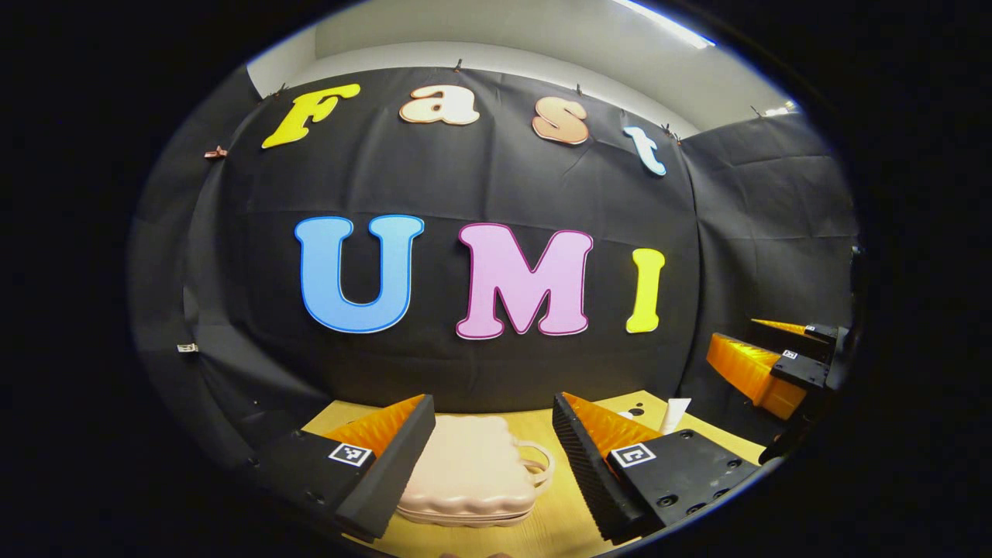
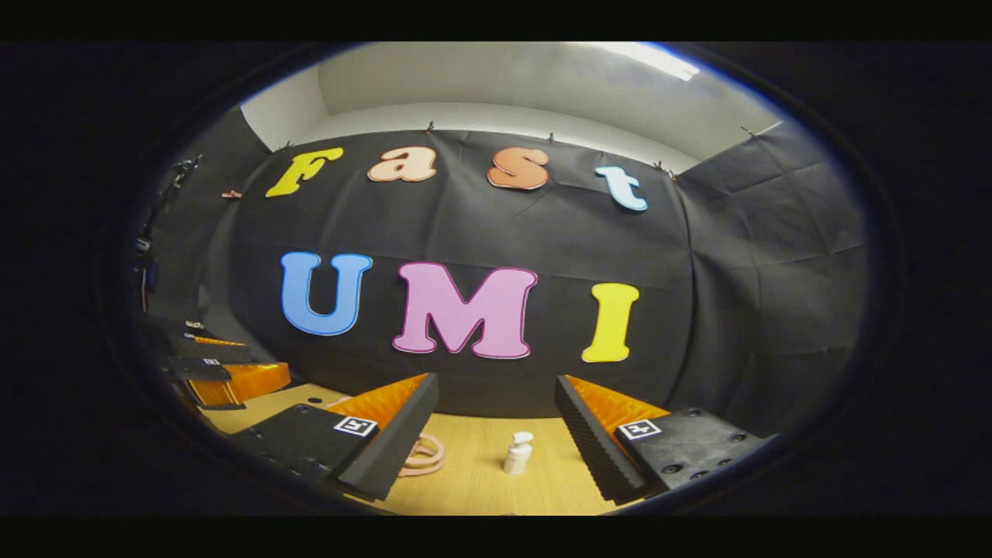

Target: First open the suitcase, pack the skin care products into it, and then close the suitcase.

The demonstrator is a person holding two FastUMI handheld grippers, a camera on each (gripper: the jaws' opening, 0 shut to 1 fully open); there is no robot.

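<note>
A pale pink suitcase (image 1: pixel 473 473) lies closed on the wooden table (image 1: pixel 558 519), its handle (image 1: pixel 539 465) pointing right. My left gripper (image 1: pixel 493 401) hangs open above it, one finger on each side, touching nothing. In the right gripper view a small white pump bottle (image 2: pixel 518 453) stands upright on the table (image 2: pixel 473 480), ahead of and between the fingers of my open right gripper (image 2: pixel 496 380). The suitcase's pink handle (image 2: pixel 422 456) peeks out beside that gripper's left finger.
The right gripper (image 1: pixel 736 333) hovers off to the right in the left gripper view, and the left gripper (image 2: pixel 263 358) shows at the left of the right gripper view. A small white item (image 1: pixel 674 415) sits beyond the left gripper's right finger. The black cloth wall stands close behind the table.
</note>
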